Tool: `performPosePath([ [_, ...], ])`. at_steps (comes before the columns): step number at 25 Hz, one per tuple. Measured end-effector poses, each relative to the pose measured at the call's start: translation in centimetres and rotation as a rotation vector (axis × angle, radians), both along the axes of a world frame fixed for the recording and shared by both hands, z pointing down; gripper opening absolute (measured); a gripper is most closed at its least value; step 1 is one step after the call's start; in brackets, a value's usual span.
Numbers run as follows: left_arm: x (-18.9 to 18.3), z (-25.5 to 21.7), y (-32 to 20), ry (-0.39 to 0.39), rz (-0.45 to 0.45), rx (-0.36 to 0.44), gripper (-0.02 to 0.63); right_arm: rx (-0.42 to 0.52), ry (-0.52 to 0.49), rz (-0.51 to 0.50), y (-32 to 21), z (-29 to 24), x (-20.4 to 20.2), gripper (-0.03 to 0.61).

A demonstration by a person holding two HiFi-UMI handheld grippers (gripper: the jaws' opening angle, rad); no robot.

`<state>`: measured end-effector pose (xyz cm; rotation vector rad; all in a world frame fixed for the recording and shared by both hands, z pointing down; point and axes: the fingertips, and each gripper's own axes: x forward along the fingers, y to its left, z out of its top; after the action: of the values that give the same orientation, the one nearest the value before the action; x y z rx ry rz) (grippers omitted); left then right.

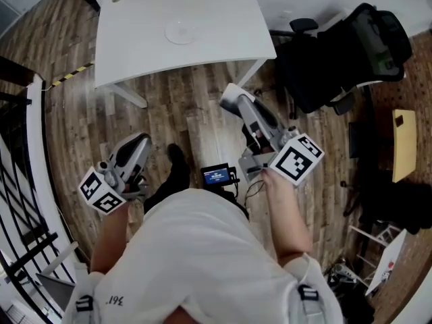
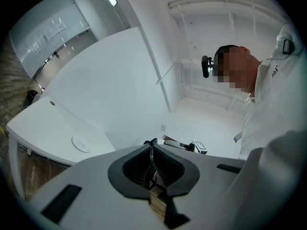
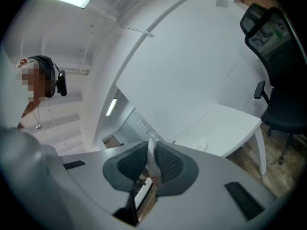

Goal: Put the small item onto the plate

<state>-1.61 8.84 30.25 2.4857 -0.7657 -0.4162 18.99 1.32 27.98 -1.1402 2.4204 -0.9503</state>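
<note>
Pinching a small item (image 3: 152, 161) between narrowly parted pads, the right gripper (image 3: 152, 145) hangs over the wood-plank floor (image 1: 196, 110), short of the white table (image 1: 142, 46), where a pale round plate (image 1: 181, 31) lies near the middle. The item, well apart from that plate, shows only as a thin, white, upright sliver. The left gripper (image 1: 140, 144), its jaws closed together on nothing, is held low at the person's other side, with a black office chair (image 1: 351, 52) at right and white walls (image 3: 192, 56) around the room.
</note>
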Motion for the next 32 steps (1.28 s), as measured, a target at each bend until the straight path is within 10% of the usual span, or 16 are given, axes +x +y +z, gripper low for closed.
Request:
performPosePath([
  [16,-6.9,1.2,-11.8,0.011,0.103,-0.036,0.006,-0.033,0.041,0.098,-10.9,-0.1,-6.5,0.055],
  [32,-4.7,2.0,-22.6,-0.046,-0.078,-0.072,0.005,-0.168,0.025,-0.099,-25.5,6.3,-6.7,0.056],
])
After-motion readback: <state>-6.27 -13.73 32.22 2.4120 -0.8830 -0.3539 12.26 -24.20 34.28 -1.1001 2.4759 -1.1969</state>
